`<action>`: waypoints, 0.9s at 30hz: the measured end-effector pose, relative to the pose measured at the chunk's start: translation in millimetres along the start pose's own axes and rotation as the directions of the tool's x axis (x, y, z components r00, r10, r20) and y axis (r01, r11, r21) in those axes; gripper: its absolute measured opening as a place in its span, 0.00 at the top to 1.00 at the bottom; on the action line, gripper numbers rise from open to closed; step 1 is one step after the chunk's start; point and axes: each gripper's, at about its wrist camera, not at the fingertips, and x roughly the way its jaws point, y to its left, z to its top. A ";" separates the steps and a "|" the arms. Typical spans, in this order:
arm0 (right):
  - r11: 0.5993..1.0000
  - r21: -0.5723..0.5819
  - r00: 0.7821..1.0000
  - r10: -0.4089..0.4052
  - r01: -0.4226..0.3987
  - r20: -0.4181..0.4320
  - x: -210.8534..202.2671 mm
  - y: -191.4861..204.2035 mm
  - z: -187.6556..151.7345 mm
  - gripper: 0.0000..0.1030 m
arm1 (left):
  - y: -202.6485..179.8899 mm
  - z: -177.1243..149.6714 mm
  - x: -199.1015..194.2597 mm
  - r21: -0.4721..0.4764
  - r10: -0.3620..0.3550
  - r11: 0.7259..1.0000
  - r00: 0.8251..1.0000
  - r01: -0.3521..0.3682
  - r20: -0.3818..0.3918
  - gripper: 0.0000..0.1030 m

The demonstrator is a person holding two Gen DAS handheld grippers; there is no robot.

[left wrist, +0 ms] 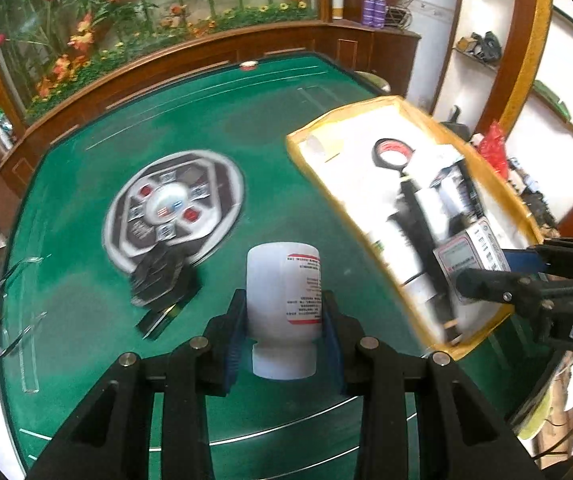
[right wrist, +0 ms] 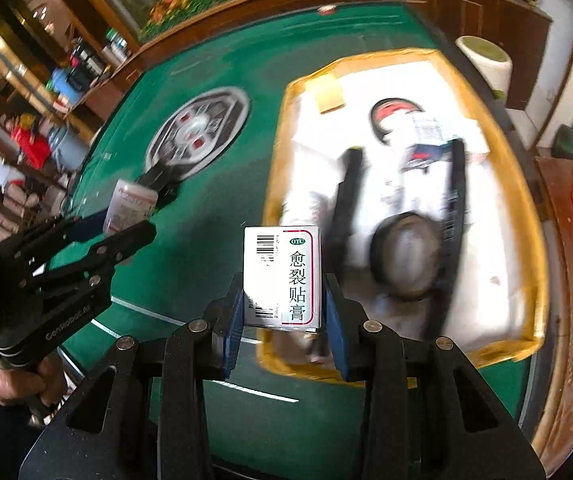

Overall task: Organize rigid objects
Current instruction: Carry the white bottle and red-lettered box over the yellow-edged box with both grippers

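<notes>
My left gripper (left wrist: 284,316) is shut on a white plastic bottle (left wrist: 282,300) with a red-striped label, held above the green table. The bottle also shows in the right wrist view (right wrist: 130,204). My right gripper (right wrist: 282,312) is shut on a white medicine box (right wrist: 282,276) with black Chinese print, held over the near edge of the yellow-rimmed tray (right wrist: 522,208). In the left wrist view the right gripper (left wrist: 482,276) holds that box (left wrist: 466,256) over the tray (left wrist: 314,160).
The tray holds a tape roll (left wrist: 392,152), black sticks (right wrist: 456,200), a round grey object (right wrist: 406,256) and boxes. A round mahjong control panel (left wrist: 174,208) sits mid-table, with a dark object (left wrist: 162,284) beside it. Wooden cabinets and shelves surround the table.
</notes>
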 end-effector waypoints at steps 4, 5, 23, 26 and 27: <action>0.998 0.055 0.999 -0.021 0.019 0.039 -16.3 -27.0 6.3 0.65 | -20.2 15.7 4.0 0.022 -0.045 0.999 0.999 0.045 0.006 0.66; 0.998 0.064 0.999 -0.028 0.025 0.045 -18.9 -32.2 7.5 0.65 | -28.4 20.1 6.1 0.033 -0.059 0.998 0.998 0.059 0.006 0.66; 0.975 0.196 0.993 -0.113 0.108 0.015 -13.2 -94.4 3.0 0.65 | -116.5 28.6 52.2 0.207 -0.108 0.971 0.993 0.116 -0.050 0.65; 0.975 0.195 0.993 -0.115 0.111 0.009 -8.3 -97.3 5.3 0.65 | -118.0 29.0 54.9 0.208 -0.101 0.972 0.994 0.109 -0.050 0.65; 0.974 0.195 0.993 -0.115 0.111 0.006 -7.0 -98.3 6.2 0.65 | -118.8 28.8 55.3 0.208 -0.099 0.972 0.994 0.107 -0.048 0.65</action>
